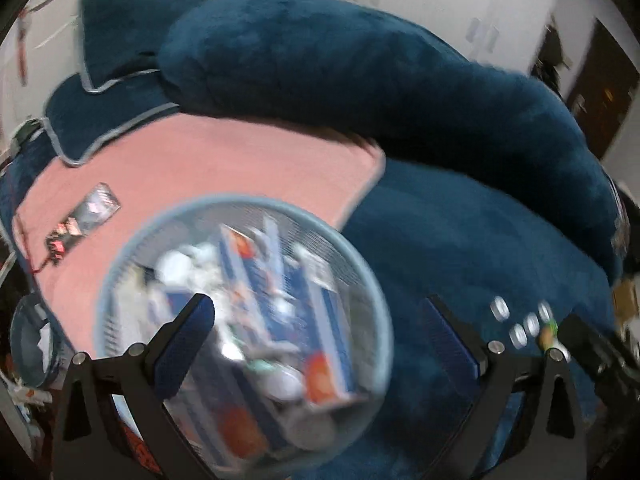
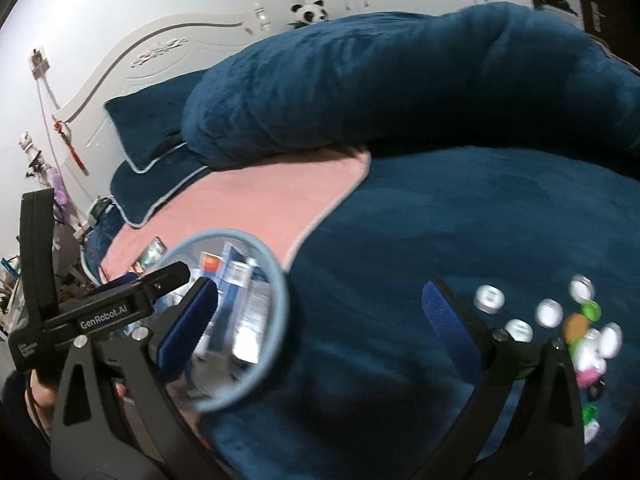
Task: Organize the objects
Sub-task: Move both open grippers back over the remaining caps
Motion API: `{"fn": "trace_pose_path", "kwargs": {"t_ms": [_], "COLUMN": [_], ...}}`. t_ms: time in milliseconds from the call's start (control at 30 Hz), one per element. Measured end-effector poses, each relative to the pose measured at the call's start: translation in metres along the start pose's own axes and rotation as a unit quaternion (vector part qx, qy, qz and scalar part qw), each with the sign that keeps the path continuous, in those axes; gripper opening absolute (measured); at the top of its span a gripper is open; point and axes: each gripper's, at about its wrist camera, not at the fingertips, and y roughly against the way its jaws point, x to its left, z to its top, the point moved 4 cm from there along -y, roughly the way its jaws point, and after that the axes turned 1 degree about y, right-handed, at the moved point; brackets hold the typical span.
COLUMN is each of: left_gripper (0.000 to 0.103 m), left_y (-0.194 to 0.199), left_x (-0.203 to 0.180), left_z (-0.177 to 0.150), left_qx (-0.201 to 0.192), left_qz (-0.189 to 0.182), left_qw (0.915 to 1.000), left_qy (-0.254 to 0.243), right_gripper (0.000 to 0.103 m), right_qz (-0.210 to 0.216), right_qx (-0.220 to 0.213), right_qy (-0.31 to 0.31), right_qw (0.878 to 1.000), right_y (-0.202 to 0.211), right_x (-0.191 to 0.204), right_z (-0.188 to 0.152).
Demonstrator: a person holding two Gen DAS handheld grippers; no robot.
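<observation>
A round light-blue mesh basket [image 1: 372, 280] stands on the bed, filled with blue-and-white boxes [image 1: 276, 292] and small packets. My left gripper [image 1: 320, 328] is open and empty just above the basket. In the right wrist view the basket [image 2: 280, 300] is at lower left, with the left gripper's black body [image 2: 108, 312] beside it. My right gripper [image 2: 320, 316] is open and empty over the blue blanket. Several small white round containers [image 2: 550, 312] and green and pink items [image 2: 588, 356] lie at the right; the containers also show in the left wrist view [image 1: 520, 322].
A pink towel [image 1: 224, 168] lies across the bed with a flat dark packet [image 1: 86, 216] on it. A big rolled blue duvet [image 1: 360, 68] and blue pillows [image 1: 112, 40] lie behind. A white headboard [image 2: 160, 52] with a panda toy [image 2: 310, 12] stands at the back.
</observation>
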Motion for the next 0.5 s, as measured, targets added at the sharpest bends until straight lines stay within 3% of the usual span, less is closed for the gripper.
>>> {"fn": "trace_pose_path", "kwargs": {"t_ms": [267,500], "left_gripper": [0.102,0.102], "left_y": [-0.017,-0.033], "left_x": [-0.098,-0.167], "left_z": [-0.048,-0.081], "left_qx": [0.042,0.070], "left_qz": [-0.028,-0.056], "left_qw": [0.9923,0.9832], "left_qy": [-0.113,-0.159], "right_gripper": [0.103,0.103], "right_qz": [-0.073,-0.153], "right_qx": [0.016,0.021], "right_qy": [-0.035,-0.107], "right_qw": [0.997,0.982], "right_y": [0.046,0.087], "right_x": [-0.093,-0.183], "right_z": [-0.046,-0.100]}}
